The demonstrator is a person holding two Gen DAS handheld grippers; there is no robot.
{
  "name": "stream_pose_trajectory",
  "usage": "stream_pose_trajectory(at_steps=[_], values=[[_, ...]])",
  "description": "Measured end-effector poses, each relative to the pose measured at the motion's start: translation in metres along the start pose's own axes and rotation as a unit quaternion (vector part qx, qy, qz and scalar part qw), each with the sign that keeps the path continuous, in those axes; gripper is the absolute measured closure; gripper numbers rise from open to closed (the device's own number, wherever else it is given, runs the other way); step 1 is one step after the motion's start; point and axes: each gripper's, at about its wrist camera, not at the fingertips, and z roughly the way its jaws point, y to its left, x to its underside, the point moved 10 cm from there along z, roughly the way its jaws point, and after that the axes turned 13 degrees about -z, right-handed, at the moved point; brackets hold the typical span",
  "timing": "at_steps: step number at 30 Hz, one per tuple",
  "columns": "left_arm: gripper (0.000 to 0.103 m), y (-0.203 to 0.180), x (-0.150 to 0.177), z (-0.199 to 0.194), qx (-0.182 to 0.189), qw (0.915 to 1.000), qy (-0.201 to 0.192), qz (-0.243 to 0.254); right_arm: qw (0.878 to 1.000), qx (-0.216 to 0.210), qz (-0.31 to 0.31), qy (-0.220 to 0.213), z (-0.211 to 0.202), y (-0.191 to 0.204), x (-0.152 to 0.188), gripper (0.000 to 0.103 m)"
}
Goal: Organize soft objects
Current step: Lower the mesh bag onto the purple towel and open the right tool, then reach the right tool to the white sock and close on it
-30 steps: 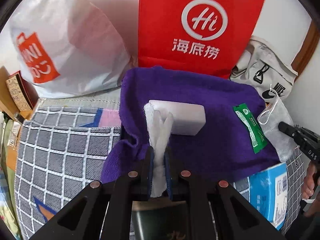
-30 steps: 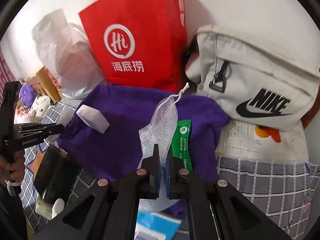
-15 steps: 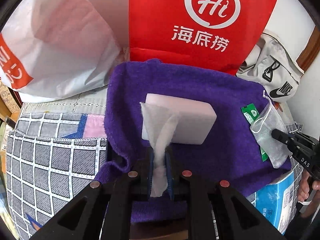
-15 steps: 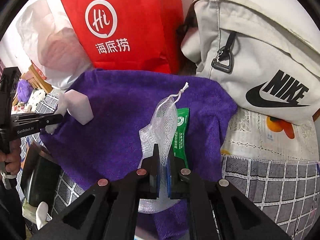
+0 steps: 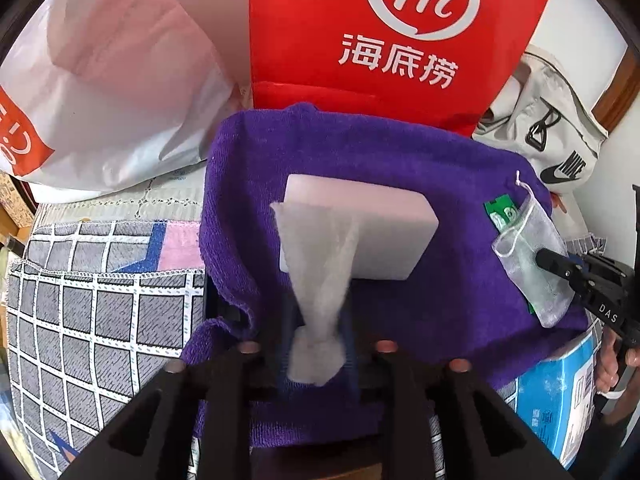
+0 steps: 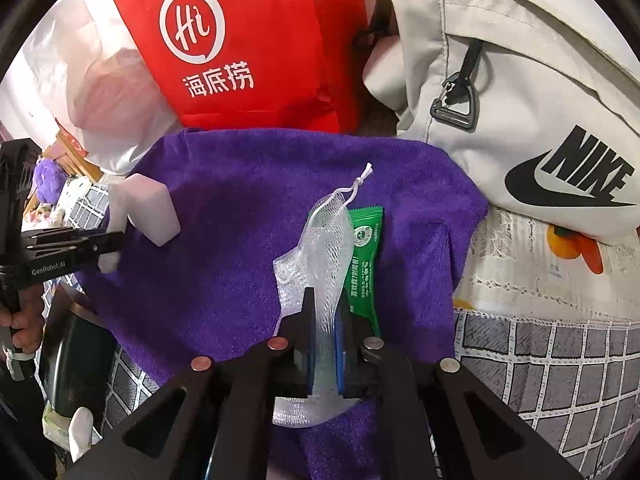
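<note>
Mesh pouch (image 6: pixel 326 248), long axis near-to-far, drawstring end far, lies on purple towel (image 6: pixel 224 216); right gripper (image 6: pixel 324 320) clamps it. Left gripper (image 5: pixel 318 340) clamps white tissue (image 5: pixel 320 280).

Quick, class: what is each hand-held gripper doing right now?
Left hand-held gripper: closed on the white wipe.
Right hand-held gripper: closed on the mesh pouch.

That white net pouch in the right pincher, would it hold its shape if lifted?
Probably not: the white mesh drawstring pouch sags and folds where the right gripper pinches it, so it looks floppy. It looks see-through and thin, so likely very light. Its open weave may snag.
</note>
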Motion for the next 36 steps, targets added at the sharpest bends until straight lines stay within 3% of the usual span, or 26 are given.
stream_pose_trajectory(at_steps=[3,4,7,14,21,26,36], values=[[0.052,-0.003,0.002,-0.005,0.003,0.9999,-0.009,0.006,1.0,0.008,-0.007,-0.008,-0.006,0.0,0.0,0.051],[0.049,-0.004,0.002,-0.008,0.005,0.9999,-0.011,0.008,1.0,0.009,-0.009,-0.013,-0.008,0.001,-0.002,0.043],[0.042,-0.004,0.005,-0.017,0.004,0.9998,-0.016,0.013,0.999,0.02,-0.013,-0.026,-0.021,0.002,-0.007,0.031],[0.039,0.006,0.015,-0.046,-0.01,0.9993,-0.035,0.01,0.998,0.036,-0.01,-0.047,-0.058,0.011,-0.009,0.03],[0.039,0.014,0.04,-0.086,-0.01,0.9978,-0.064,-0.014,0.997,0.033,0.018,-0.074,-0.1,0.029,0.016,0.03],[0.039,0.022,0.062,-0.113,-0.007,0.9962,-0.083,-0.025,0.997,0.001,0.028,-0.079,-0.119,0.06,0.04,0.03],[0.039,0.046,0.12,-0.147,0.024,0.9941,-0.09,-0.057,0.997,0.0,-0.026,-0.071,-0.14,0.134,0.094,0.03]])
